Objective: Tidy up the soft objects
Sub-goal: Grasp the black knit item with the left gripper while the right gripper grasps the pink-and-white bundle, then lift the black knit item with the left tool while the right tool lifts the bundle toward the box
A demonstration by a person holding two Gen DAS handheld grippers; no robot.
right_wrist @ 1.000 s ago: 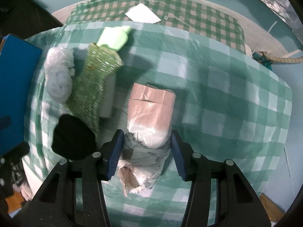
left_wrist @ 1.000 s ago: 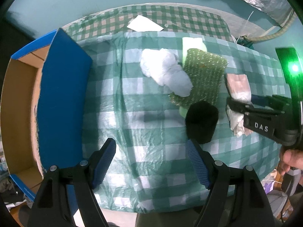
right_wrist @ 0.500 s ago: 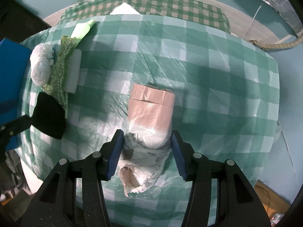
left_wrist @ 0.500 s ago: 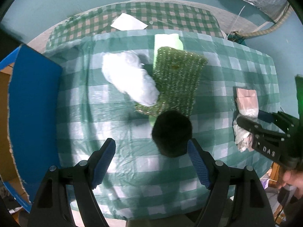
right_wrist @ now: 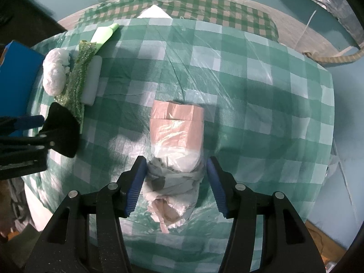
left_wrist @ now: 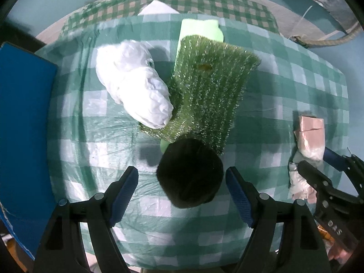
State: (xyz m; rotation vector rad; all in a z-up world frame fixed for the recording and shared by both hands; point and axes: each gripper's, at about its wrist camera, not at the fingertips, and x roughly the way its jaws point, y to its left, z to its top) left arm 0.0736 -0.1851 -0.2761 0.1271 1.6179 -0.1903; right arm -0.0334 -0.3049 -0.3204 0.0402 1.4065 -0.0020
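Left tool (left_wrist: 182,188) wide open, straddling black soft lump (left_wrist: 190,173) on checked surface (left_wrist: 95,136), no contact. Right tool (right_wrist: 175,182) open around plastic-wrapped bundle (right_wrist: 176,145). Both likely light, squashy; wrap slippery, so grip mid-body.

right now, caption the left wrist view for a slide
Open left claw straddles a black pad beside a glittery green scrubber and a white bag on the checked tablecloth.
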